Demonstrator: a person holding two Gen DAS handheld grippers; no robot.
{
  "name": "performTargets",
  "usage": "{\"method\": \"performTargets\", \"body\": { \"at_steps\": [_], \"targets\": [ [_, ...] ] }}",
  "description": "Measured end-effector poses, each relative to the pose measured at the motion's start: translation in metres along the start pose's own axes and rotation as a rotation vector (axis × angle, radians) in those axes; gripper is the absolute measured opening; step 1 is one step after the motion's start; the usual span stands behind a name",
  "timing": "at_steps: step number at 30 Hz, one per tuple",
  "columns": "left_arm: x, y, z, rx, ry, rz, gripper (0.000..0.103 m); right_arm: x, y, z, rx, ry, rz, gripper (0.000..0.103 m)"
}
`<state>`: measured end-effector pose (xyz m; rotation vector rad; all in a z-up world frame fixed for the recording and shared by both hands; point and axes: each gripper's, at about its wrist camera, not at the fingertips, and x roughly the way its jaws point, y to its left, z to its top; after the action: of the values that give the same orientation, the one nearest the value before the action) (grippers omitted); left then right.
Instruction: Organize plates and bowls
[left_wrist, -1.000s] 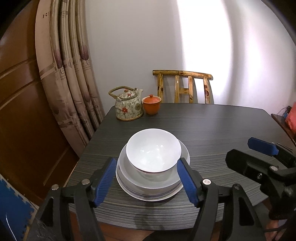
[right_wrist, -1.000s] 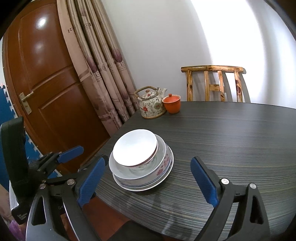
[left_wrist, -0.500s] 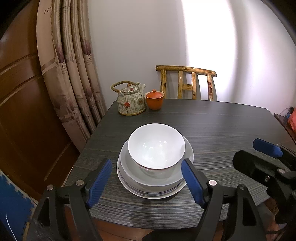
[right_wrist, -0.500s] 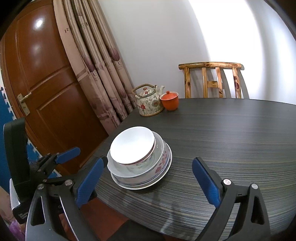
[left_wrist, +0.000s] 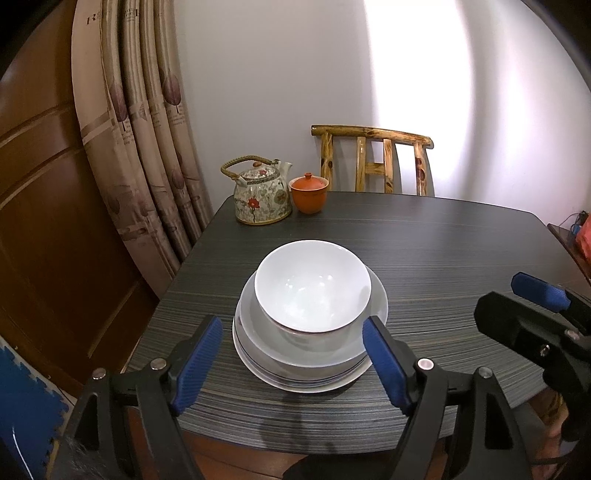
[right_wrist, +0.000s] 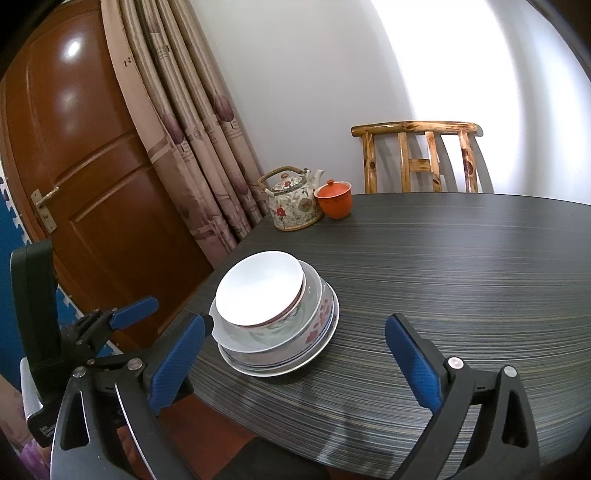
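Where the dark striped table (left_wrist: 443, 236) nears its front edge, a stack of dishes sits: a plain white bowl (left_wrist: 312, 290) on top, nested in a wider bowl (right_wrist: 314, 325) with red flowers on its outer wall, over flat white plates (left_wrist: 306, 380) rimmed with thin dark lines. The left gripper (left_wrist: 291, 356) has its blue-padded fingers (left_wrist: 197, 360) spread wide, holding nothing; the stack lies just ahead of the tips, centred between them, untouched. The right gripper (right_wrist: 299, 356) is likewise spread wide and empty; the stack sits ahead, just beside its left finger (right_wrist: 177, 362) and well clear of the other.
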<state>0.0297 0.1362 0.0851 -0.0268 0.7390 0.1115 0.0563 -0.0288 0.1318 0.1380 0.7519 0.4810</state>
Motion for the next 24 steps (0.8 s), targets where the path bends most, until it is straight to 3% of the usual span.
{"method": "performTargets", "body": {
  "at_steps": [24],
  "targets": [
    [0.0052,0.0038,-0.0016,0.006,0.014,-0.001,0.08,0.0025,-0.0051,-0.0002,0.011,0.018,0.002,0.099]
  ]
}}
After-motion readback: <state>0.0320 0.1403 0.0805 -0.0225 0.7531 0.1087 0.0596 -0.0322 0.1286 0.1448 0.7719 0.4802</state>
